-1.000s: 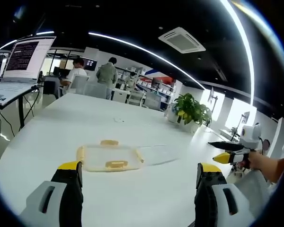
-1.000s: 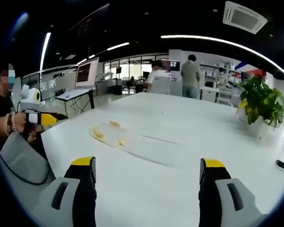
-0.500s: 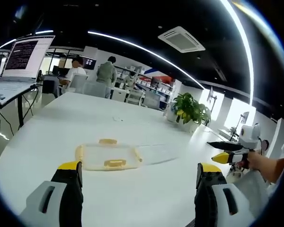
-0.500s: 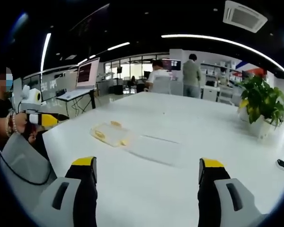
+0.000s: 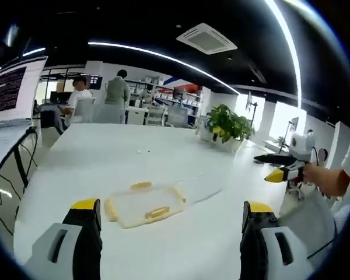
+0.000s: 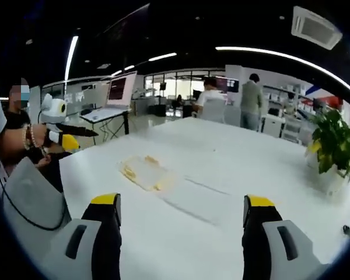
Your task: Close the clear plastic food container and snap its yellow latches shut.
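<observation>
A clear container piece with yellow latches (image 5: 144, 204) lies flat on the white table (image 5: 99, 157), just ahead of my left gripper (image 5: 172, 207), which is open and holds nothing. A clear flat piece (image 5: 201, 185) lies against its right side. My right gripper (image 5: 280, 169) hangs in a person's hand beyond the table's right edge. In the right gripper view the latched piece (image 6: 143, 170) and the clear flat piece (image 6: 198, 195) lie on the table ahead of the open, unloaded right gripper (image 6: 182, 201). My left gripper (image 6: 64, 137) is held at the far left.
A potted plant (image 5: 224, 125) (image 6: 335, 143) stands at the table's far side. A laptop on a stand (image 5: 11, 87) (image 6: 119, 90) is beside the table. Two people (image 5: 116, 90) (image 6: 254, 99) are at desks far behind. Wide bare tabletop (image 6: 268, 163) surrounds the container.
Both cameras have swung, so the container sits at a new angle in each view. It has not moved on the table. Both grippers remain open.
</observation>
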A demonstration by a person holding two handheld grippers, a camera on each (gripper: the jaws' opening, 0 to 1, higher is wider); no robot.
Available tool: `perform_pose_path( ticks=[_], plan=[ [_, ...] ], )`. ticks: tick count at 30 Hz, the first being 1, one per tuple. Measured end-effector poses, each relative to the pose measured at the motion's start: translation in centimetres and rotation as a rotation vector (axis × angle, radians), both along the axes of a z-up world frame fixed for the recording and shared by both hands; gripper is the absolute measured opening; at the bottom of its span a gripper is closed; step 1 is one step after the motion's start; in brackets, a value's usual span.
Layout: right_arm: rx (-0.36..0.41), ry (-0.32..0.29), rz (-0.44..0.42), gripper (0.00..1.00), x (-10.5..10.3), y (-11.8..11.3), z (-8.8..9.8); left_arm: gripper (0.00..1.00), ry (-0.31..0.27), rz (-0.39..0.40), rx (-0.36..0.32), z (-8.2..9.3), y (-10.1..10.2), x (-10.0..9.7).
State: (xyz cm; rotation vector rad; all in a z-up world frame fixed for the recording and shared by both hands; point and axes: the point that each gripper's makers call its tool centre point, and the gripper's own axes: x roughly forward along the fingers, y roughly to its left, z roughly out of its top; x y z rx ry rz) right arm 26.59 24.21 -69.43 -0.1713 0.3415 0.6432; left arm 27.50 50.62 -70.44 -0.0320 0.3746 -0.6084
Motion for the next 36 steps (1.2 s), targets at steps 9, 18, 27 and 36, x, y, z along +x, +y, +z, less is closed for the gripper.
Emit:
perform_pose_path(
  ticks=[9,18,27,36],
  plan=[
    [-0.107,0.018,0.258,0.81,3.8,5.7,0.1,0.99,0.075,-0.213,0.236,-2.9,3.0,3.3],
    [-0.274,0.059,0.503,0.81,7.1,10.6,-1.7,0.99,0.194,-0.427,0.488,-6.0,5.1,6.8],
    [-0.458,0.137,0.662,0.79,9.9,13.2,-5.0,0.99,0.257,-0.702,0.696,-8.7,5.2,8.2],
    [-0.574,0.231,0.775,0.76,11.1,15.0,-9.4,0.96,0.278,-0.833,0.832,-11.3,4.6,9.9]
  ],
)
